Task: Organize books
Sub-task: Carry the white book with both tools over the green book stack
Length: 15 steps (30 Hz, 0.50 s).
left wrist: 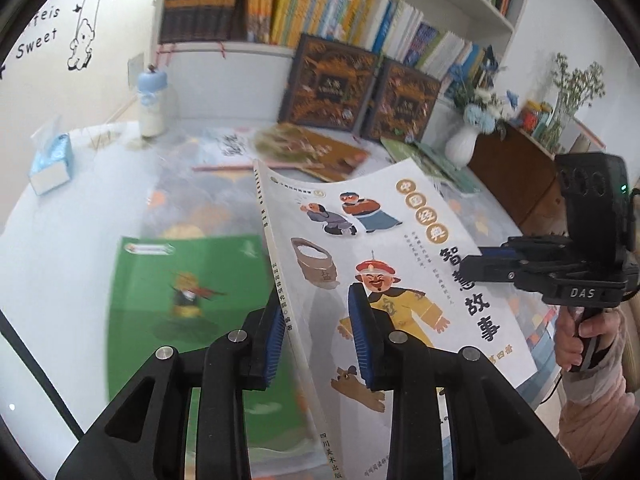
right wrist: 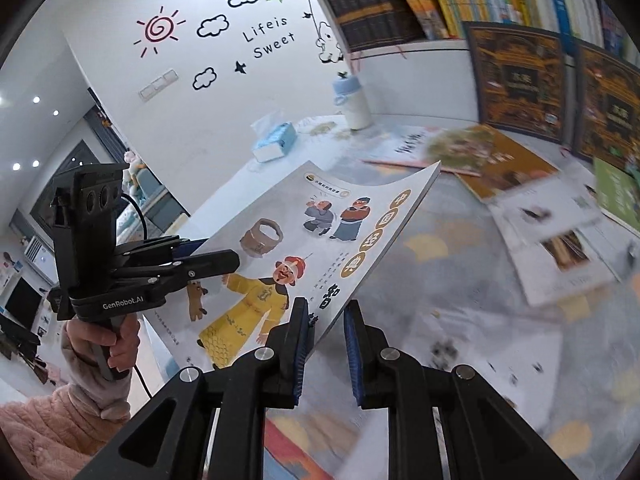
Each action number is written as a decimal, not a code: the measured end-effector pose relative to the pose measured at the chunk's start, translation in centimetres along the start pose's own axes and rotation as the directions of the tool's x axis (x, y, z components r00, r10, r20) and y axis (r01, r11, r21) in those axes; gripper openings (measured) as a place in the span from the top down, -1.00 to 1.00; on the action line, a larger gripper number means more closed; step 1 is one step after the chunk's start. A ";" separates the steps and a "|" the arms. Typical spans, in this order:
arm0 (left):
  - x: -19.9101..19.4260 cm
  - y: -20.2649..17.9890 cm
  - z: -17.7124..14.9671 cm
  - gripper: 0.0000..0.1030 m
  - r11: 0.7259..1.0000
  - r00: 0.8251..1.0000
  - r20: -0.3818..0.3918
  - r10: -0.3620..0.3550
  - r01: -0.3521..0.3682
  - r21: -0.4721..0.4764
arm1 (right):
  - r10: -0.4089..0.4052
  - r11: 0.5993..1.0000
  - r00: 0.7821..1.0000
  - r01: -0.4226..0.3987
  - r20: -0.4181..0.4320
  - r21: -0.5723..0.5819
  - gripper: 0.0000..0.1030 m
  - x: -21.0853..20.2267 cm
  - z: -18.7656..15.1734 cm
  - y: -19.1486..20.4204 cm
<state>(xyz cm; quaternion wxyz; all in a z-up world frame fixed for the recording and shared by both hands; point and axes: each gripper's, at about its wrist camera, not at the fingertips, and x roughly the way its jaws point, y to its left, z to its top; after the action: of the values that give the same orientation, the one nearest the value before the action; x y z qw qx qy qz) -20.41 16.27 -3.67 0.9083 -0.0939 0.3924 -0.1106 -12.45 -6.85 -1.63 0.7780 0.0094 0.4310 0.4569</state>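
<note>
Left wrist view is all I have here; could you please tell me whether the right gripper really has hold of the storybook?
Observer: Yes. The right gripper has its blue pads closed on the storybook at its page-side edge, near one corner.
Operator: Thank you. Is anything lying on the table past the book on that side?
Observer: A white book lies flat on the table there; it is too blurred to read.
Operator: And how does my own gripper look from there?
Observer: The left gripper grips the spine side, one finger on the cover, the other behind it.
</note>
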 end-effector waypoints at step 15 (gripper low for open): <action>0.9 12.3 -3.5 0.44 0.985 0.999 -0.030 0.024 -0.029 -0.168 | 0.130 0.991 0.987 -0.127 -0.095 0.033 0.65 12.2 1.9 4.4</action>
<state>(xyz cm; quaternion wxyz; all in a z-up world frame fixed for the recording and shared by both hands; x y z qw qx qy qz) -20.82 27.48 -9.76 0.8929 -0.1633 0.4143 -0.0662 -11.66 5.22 -6.75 0.7249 0.0254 0.4728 0.5003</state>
